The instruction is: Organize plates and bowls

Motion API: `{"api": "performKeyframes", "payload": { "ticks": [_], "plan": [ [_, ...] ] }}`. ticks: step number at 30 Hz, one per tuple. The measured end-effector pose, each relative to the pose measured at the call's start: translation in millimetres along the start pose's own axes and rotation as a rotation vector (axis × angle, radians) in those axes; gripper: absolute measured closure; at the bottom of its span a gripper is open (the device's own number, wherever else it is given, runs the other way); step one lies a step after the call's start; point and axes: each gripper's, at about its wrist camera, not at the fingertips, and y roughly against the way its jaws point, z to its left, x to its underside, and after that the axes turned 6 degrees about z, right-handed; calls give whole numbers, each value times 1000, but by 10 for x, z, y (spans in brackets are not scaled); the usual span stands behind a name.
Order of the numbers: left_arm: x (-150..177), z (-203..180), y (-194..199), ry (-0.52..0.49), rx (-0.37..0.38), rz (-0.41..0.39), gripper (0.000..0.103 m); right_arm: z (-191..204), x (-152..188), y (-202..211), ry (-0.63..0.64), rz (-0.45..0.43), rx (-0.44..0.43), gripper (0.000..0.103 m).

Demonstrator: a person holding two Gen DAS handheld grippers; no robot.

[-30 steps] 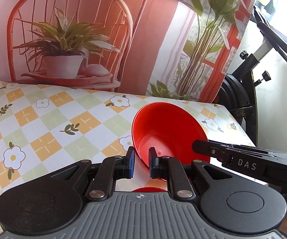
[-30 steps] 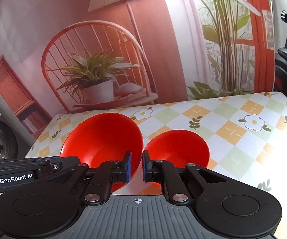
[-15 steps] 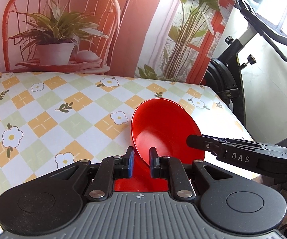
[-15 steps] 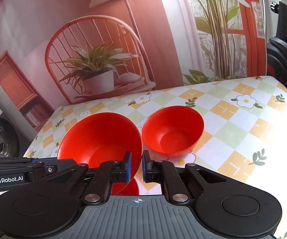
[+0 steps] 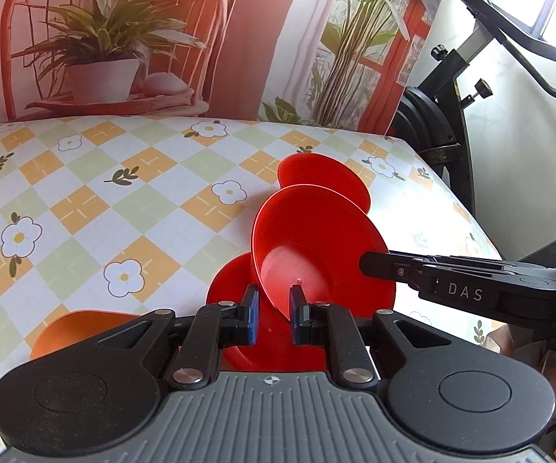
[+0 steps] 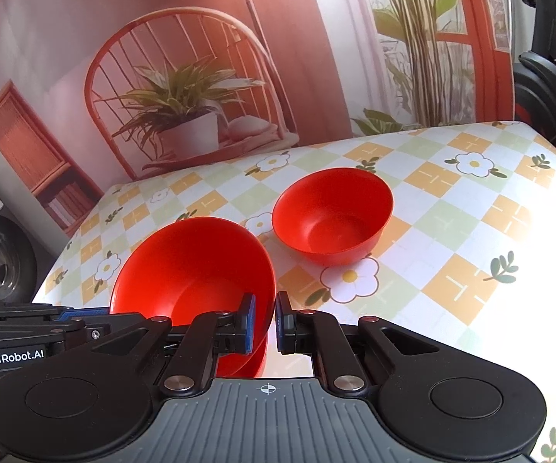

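Both grippers hold one tilted red bowl (image 5: 316, 239) above the near part of the table. My left gripper (image 5: 274, 310) is shut on its near rim. My right gripper (image 5: 366, 266) reaches in from the right and clamps the opposite rim. In the right wrist view the same bowl (image 6: 193, 270) sits in my right gripper (image 6: 264, 318), with the left gripper (image 6: 96, 318) on its left edge. A second red bowl (image 6: 332, 216) stands upright on the table farther off. Under the held bowl lies another red dish (image 5: 227, 289), mostly hidden.
An orange dish (image 5: 69, 332) lies at the near left, partly behind my left gripper. The table (image 5: 85, 193) wears a checked flower cloth. A printed backdrop stands behind it, and an exercise bike (image 5: 451, 115) is off the right edge.
Both grippers have drawn the held bowl back toward the near edge, away from the second red bowl. The red dish beneath and the orange dish have come into view.
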Motion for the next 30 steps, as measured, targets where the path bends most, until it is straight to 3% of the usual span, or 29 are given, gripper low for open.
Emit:
{"api": "performKeyframes", "payload": {
  "ticks": [30],
  "plan": [
    [123, 115, -147, -12, -44, 69, 86, 52, 118, -158, 11, 59, 3, 93]
  ]
}}
